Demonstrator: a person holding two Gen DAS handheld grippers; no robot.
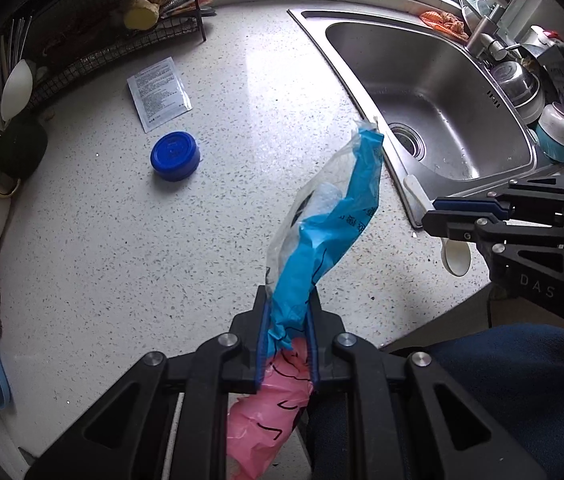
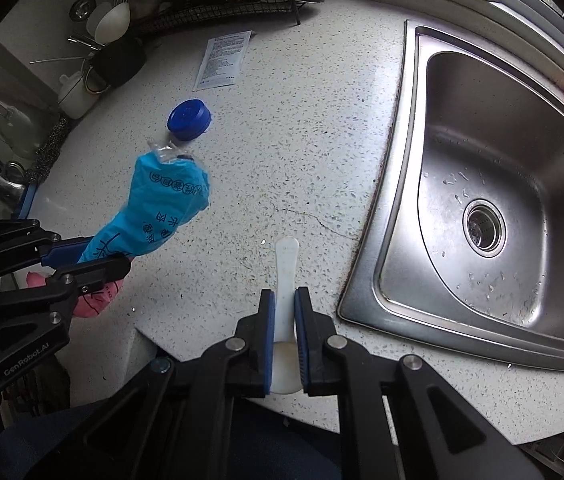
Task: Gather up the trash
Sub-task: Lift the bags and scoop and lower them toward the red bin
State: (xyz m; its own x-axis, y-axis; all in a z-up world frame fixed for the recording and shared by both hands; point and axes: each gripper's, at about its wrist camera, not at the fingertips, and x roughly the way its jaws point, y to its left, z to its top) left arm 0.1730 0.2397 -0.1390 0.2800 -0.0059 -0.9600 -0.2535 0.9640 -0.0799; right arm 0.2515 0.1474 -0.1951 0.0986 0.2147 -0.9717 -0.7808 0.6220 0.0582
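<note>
Clamping a blue-and-pink bag in our left gripper, we pinch a white spoon in the right gripper (sink at right).

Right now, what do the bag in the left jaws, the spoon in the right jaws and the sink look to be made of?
Bag: thin plastic film, part clear, part printed blue and pink; it crumples and shows creases.
Spoon: probably plastic, possibly ceramic; plain white, smooth, matte.
Sink: stainless steel, brushed; grey sheen, soft reflections, beaded droplets.
</note>
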